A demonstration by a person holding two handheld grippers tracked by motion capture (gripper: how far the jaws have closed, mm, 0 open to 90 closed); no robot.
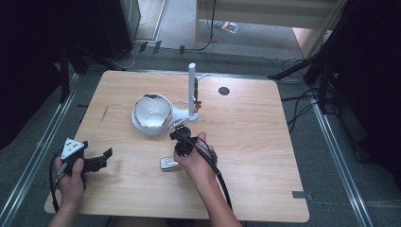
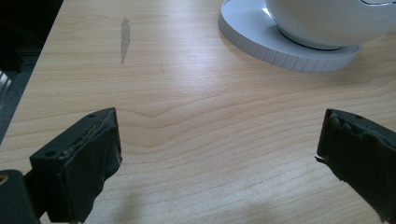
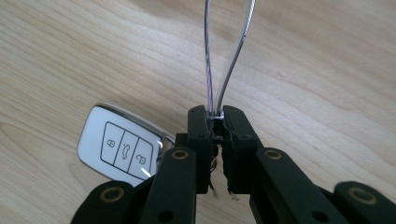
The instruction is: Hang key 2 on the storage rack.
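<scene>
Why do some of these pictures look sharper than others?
High view: soft overall, dark surroundings, glare on the white bowl. Left gripper view: table grain crisp, near tongs slightly blurred. Right gripper view: car key sharp, bright glints along the metal loop.

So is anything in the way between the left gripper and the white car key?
Nothing visible: only wooden table lies between the open left gripper and the white three-button car key. The right gripper is shut on its thin silver wire loop. The white round stand sits farther back.
</scene>
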